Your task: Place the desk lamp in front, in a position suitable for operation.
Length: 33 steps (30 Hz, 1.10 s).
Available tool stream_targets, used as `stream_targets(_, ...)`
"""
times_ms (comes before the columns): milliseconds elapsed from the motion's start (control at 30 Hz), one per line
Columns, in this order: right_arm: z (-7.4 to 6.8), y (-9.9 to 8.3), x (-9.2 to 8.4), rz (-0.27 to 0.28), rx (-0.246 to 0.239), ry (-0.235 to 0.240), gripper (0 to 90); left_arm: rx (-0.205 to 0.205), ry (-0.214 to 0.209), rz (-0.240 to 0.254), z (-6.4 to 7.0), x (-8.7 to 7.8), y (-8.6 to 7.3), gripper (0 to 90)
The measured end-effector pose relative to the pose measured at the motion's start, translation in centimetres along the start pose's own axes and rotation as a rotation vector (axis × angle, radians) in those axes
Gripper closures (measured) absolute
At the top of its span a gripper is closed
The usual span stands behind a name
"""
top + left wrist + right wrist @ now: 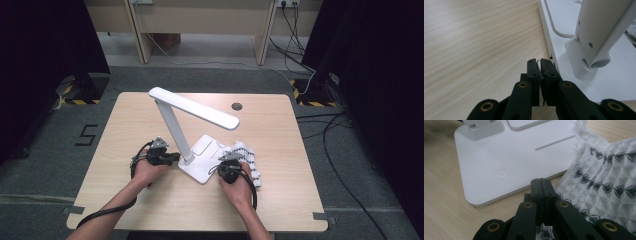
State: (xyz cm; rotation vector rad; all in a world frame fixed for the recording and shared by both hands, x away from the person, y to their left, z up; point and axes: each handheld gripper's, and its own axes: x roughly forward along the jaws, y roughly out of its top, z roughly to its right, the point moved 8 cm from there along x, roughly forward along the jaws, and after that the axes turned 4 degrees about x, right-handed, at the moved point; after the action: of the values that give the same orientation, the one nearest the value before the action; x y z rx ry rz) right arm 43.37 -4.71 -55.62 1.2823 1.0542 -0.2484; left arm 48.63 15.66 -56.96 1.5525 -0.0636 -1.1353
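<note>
A white desk lamp [192, 112] stands mid-table on a flat square base [206, 167], its arm leaning up to the left and its long head reaching right. My left gripper [170, 158] lies just left of the base, shut and holding nothing; its fingertips [535, 65] rest close to the base edge [546, 45] near the arm's hinge [596, 50]. My right gripper [230, 165] sits at the base's front right corner, also shut and holding nothing, and it [541, 181] points at the base [506, 157] near the touch power mark [502, 172]. A white waffle cloth [604, 182] with black bow patterns lies beside and partly under the jaws.
The cloth [248, 160] lies bunched against the lamp base's right side. A round cable hole [236, 106] sits near the table's far edge. Bare wood [135, 115] stretches left of the lamp and along the near edge. Cables trail from both grippers toward the person.
</note>
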Motion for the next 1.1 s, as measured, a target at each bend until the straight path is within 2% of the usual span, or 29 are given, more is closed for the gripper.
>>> stream_targets(200,-0.2,-0.1,0.7,-0.032,-0.002,0.004,90.0,0.004,-0.015,-0.001,0.3,-0.1,-0.1,84.7)
stream_targets(300,0.0,0.0,0.8,-0.029,0.002,-0.007,90.0,0.014,-0.028,-0.005,0.6,-0.1,-0.2,84.6)
stream_targets(367,0.0,0.1,0.8,-0.028,0.013,-0.007,90.0,0.032,-0.018,-0.007,0.7,0.0,-0.1,85.2)
stream_targets(533,0.1,0.1,1.0,-0.016,0.021,-0.016,90.0,0.033,-0.013,-0.003,1.0,-0.2,-0.3,87.1)
stream_targets(733,0.5,0.7,1.5,-0.006,0.033,-0.04,90.0,0.013,-0.009,-0.005,1.6,-0.9,-1.0,86.7)
stream_targets(1000,0.8,1.8,2.4,-0.011,0.04,-0.087,90.0,0.037,0.015,-0.015,2.5,-1.6,-1.6,86.2)
stream_targets(1100,1.0,2.3,2.8,-0.01,0.035,-0.101,90.0,0.071,0.019,-0.022,2.9,-1.8,-1.7,86.3)
